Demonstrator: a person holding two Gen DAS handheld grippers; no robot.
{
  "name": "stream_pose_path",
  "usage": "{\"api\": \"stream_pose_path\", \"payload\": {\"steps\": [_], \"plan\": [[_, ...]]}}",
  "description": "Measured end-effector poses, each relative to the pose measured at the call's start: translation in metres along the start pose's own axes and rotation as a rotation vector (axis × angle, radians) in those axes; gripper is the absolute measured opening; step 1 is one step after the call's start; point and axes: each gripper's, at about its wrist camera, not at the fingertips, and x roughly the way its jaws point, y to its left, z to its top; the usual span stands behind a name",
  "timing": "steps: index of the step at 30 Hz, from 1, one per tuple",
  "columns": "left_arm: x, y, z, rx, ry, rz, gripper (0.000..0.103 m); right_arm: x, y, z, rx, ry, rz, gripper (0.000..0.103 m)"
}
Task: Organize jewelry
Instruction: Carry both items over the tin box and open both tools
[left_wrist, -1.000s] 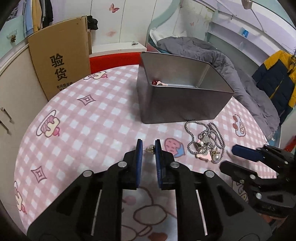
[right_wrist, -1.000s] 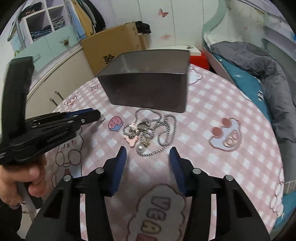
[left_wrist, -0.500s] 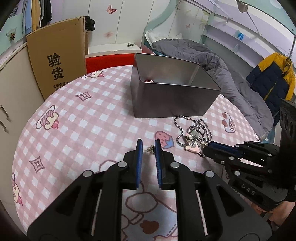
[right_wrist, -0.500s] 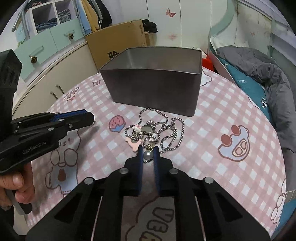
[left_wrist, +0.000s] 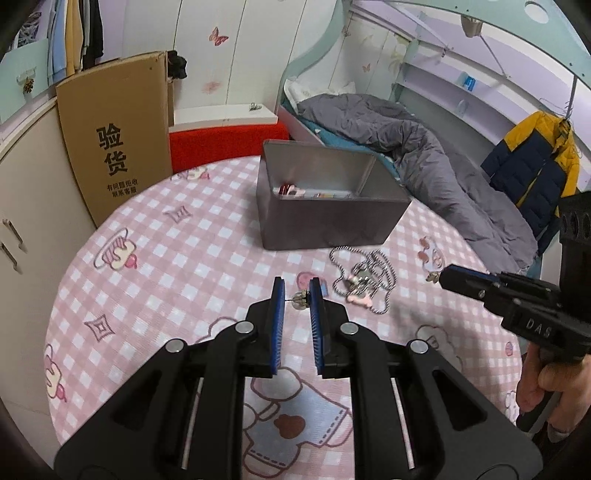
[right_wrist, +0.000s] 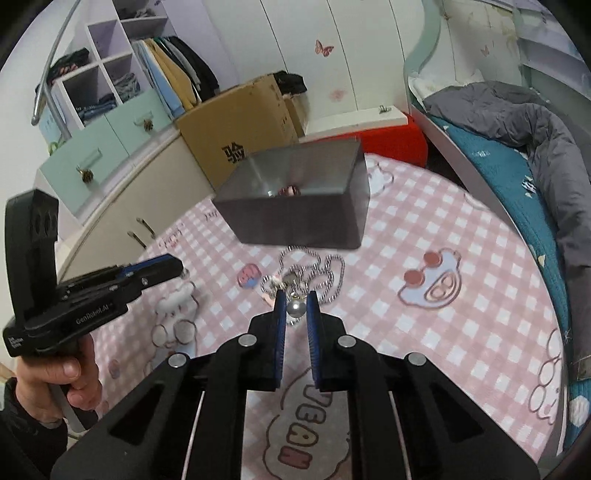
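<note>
My left gripper (left_wrist: 297, 295) is shut on a small stud earring (left_wrist: 298, 296) and holds it above the pink checked tablecloth (left_wrist: 177, 266). My right gripper (right_wrist: 295, 308) is shut on a pearl earring (right_wrist: 295, 308), lifted off the cloth; it shows in the left wrist view (left_wrist: 441, 277) to the right. A silver ball-chain necklace (left_wrist: 364, 280) with pendants lies in a heap in front of the grey metal box (left_wrist: 325, 206); it also shows in the right wrist view (right_wrist: 314, 277). The box (right_wrist: 295, 206) holds some jewelry at its bottom.
A cardboard box (left_wrist: 114, 136) stands at the table's far left edge against a cabinet. A bed with a grey duvet (left_wrist: 424, 147) runs along the right. A red stool (left_wrist: 225, 144) stands behind the table.
My right gripper closed on the pearl earring beside the necklace heap and lifted it away from the cloth. My left gripper rose and drew back with the stud earring still in it.
</note>
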Motion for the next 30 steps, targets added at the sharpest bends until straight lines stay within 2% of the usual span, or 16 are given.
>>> {"api": "stream_pose_path", "payload": {"steps": [6, 11, 16, 22, 24, 25, 26, 27, 28, 29, 30], "plan": [[-0.019, -0.009, 0.041, 0.029, -0.075, -0.014, 0.013, -0.017, 0.013, 0.058, -0.069, -0.071, 0.002, 0.01], [-0.03, -0.018, 0.1, 0.06, -0.143, -0.027, 0.013, -0.019, 0.017, 0.11, -0.089, -0.095, 0.016, 0.01], [-0.011, -0.022, 0.136, 0.062, -0.102, -0.052, 0.013, 0.003, 0.014, 0.147, -0.07, -0.046, 0.021, 0.01], [0.025, -0.022, 0.152, 0.038, 0.0, -0.068, 0.014, 0.04, -0.002, 0.157, -0.004, 0.044, 0.013, 0.01], [0.035, -0.022, 0.154, 0.031, 0.037, -0.076, 0.014, 0.046, -0.009, 0.157, 0.029, 0.06, 0.004, 0.013], [0.04, -0.022, 0.155, 0.036, 0.057, -0.056, 0.015, 0.048, -0.013, 0.156, 0.047, 0.06, -0.001, 0.027], [0.042, -0.023, 0.155, 0.043, 0.066, -0.039, 0.019, 0.047, -0.015, 0.157, 0.061, 0.056, 0.001, 0.052], [0.043, -0.023, 0.155, 0.049, 0.067, -0.024, 0.04, 0.045, -0.019, 0.155, 0.086, 0.042, -0.004, 0.062], [0.041, -0.02, 0.156, 0.044, 0.049, 0.053, 0.066, 0.043, -0.024, 0.154, 0.105, 0.029, -0.015, 0.07], [0.037, -0.016, 0.155, 0.035, 0.026, 0.093, 0.078, 0.039, -0.033, 0.152, 0.138, 0.015, -0.014, 0.084], [0.029, -0.01, 0.153, 0.018, -0.017, 0.093, 0.097, 0.037, -0.038, 0.151, 0.158, 0.003, -0.011, 0.092]]}}
